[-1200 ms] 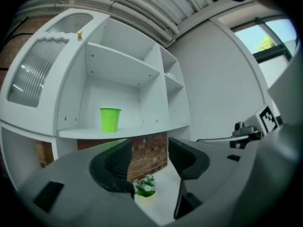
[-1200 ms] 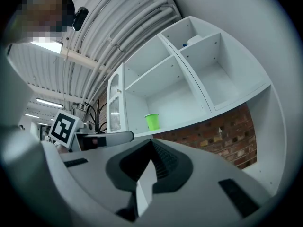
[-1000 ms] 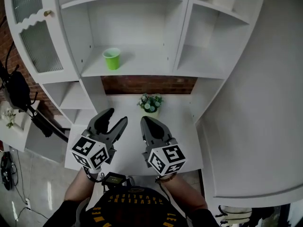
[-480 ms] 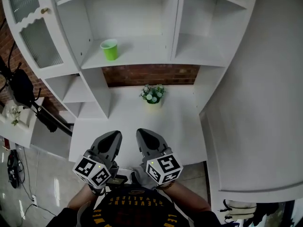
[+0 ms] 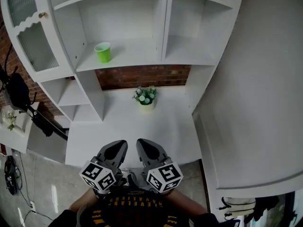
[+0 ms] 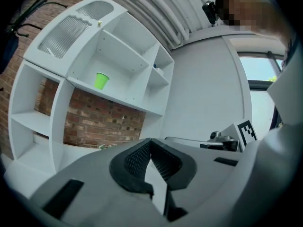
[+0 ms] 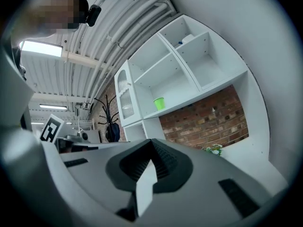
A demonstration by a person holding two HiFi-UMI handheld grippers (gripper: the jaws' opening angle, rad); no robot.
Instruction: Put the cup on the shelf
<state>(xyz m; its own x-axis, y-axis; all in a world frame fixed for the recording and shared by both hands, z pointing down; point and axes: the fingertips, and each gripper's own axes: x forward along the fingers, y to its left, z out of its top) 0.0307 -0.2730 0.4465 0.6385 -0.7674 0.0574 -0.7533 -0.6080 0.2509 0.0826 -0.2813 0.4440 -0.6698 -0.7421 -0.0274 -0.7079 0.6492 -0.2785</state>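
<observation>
A green cup [image 5: 102, 52] stands upright at the left of the white shelf [image 5: 137, 56], with nothing near it. It also shows small in the left gripper view [image 6: 101, 80] and the right gripper view [image 7: 159, 103]. My left gripper [image 5: 119, 146] is low at the desk's front edge, far below the cup, shut and empty; its pads meet [image 6: 150, 141]. Beside it my right gripper [image 5: 143, 144] is also shut with nothing held [image 7: 151, 142].
A small potted plant [image 5: 145, 96] sits at the back of the white desk [image 5: 132, 126] against the brick wall. A glass cabinet door [image 5: 28, 32] is at the upper left. A coat stand with a black bag [image 5: 16, 91] is further left. A white curved wall [image 5: 255, 103] is on the right.
The left gripper's jaws went from open to shut. Both grippers drew back toward the person, down to the desk's front edge. The cup stayed on the shelf.
</observation>
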